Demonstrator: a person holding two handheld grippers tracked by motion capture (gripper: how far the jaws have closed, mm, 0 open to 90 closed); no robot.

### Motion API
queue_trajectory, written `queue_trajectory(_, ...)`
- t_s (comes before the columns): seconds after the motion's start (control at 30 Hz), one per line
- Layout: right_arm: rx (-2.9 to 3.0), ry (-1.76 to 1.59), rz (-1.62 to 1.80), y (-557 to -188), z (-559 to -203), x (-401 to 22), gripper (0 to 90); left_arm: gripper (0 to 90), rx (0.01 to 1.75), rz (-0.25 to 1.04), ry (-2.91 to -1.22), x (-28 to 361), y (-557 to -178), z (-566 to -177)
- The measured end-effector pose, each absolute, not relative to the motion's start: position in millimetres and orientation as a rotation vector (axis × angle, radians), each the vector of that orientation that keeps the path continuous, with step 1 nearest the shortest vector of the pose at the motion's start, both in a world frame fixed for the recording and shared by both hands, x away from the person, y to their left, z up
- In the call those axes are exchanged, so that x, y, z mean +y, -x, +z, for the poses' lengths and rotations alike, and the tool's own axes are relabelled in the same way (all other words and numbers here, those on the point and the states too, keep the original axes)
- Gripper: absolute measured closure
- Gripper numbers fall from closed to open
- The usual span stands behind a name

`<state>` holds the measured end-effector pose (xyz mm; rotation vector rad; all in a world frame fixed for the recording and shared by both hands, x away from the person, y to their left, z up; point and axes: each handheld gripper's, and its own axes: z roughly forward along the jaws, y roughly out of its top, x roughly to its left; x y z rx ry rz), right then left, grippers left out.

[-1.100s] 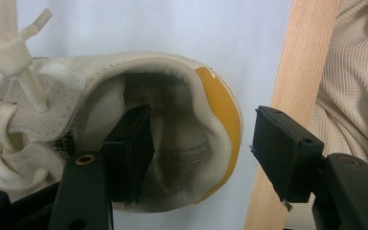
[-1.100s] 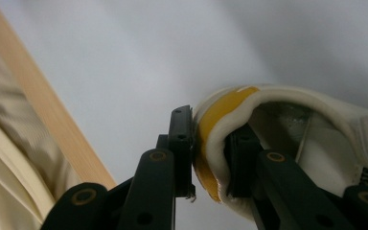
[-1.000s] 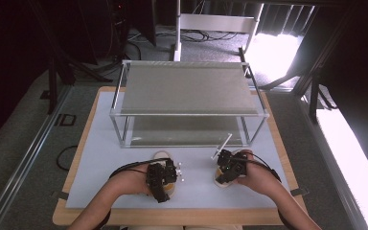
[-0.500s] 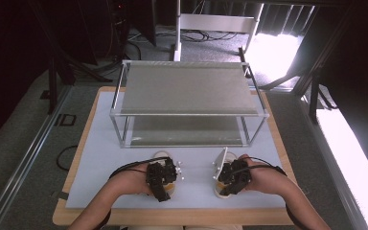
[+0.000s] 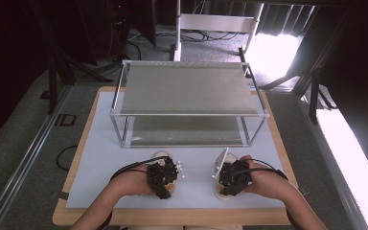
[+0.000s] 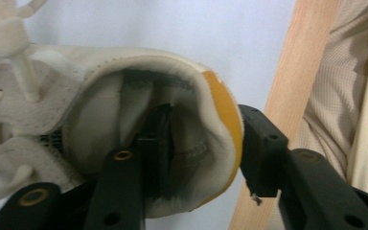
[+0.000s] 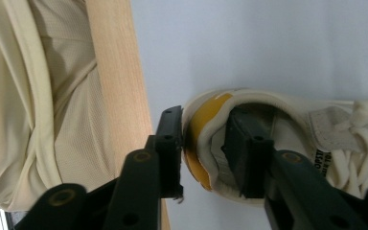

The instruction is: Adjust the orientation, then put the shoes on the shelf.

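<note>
Near the bench's point(image 5: 96, 191) front edge, each gripper point(image 6: 199, 143) point(image 7: 203, 148) clamps a cream, orange-heeled sneaker's point(image 6: 100, 129) point(image 7: 268, 139) heel; lifting evenly should prevent slipping.

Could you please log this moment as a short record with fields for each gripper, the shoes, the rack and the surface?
left gripper: one jaw inside the left shoe, one outside, at the heel
right gripper: the same at the heel of the right shoe
shoes: cream with a yellow heel patch, laced, on the white mat
rack: two-tier metal shelf, beyond the shoes, both tiers bare
</note>
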<state>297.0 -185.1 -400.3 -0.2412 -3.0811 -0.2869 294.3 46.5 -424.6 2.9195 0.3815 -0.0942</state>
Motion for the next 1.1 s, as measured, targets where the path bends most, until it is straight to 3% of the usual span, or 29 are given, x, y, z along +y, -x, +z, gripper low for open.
queue_trajectory(0.43, -3.138, 0.155, -0.182, -292, -398, -188, 72.9, 75.0, 0.222, -0.050, -2.902, 37, -290, -421)
queue_trajectory(0.6, -3.193, 0.121, -0.225, -293, -396, -188, 72.9, 75.1, 0.201, -0.021, -2.853, 32, -297, -416)
queue_trajectory(0.87, -3.240, 0.107, -0.362, -306, -387, -189, 72.7, 75.0, -0.089, 0.062, -2.803, 13, -305, -413)
queue_trajectory(1.1, -3.244, 0.134, -0.460, -324, -389, -195, 72.6, 75.7, -0.210, 0.178, -2.721, -3, -320, -411)
